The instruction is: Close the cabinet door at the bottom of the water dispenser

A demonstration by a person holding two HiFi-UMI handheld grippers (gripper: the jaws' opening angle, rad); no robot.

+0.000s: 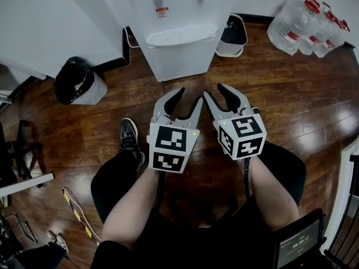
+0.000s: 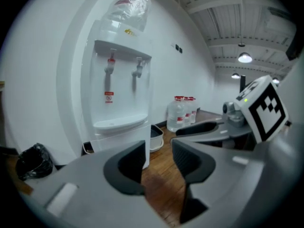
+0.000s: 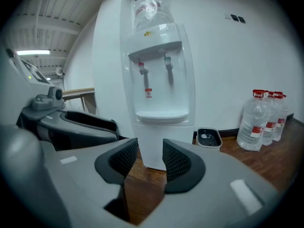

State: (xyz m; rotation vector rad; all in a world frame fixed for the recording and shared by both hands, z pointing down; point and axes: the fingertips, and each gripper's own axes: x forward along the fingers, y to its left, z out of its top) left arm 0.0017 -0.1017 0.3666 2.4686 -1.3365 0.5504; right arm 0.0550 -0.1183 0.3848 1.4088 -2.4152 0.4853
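Left claw (image 1: 188,97) and right claw (image 1: 215,91) are hanging side by side, both apart and gripping nothing; grey plastic shells, ribbed black pads. Boxy, glossy white water dispenser (image 1: 179,43) is standing just beyond them on dark wood-plank floor (image 1: 280,94).

The water dispenser (image 1: 178,55) stands ahead of the left hand-held gripper (image 1: 187,98) and right hand-held gripper (image 1: 216,92); bin (image 1: 76,82) ahead-left, bottles (image 1: 305,27) ahead-right.
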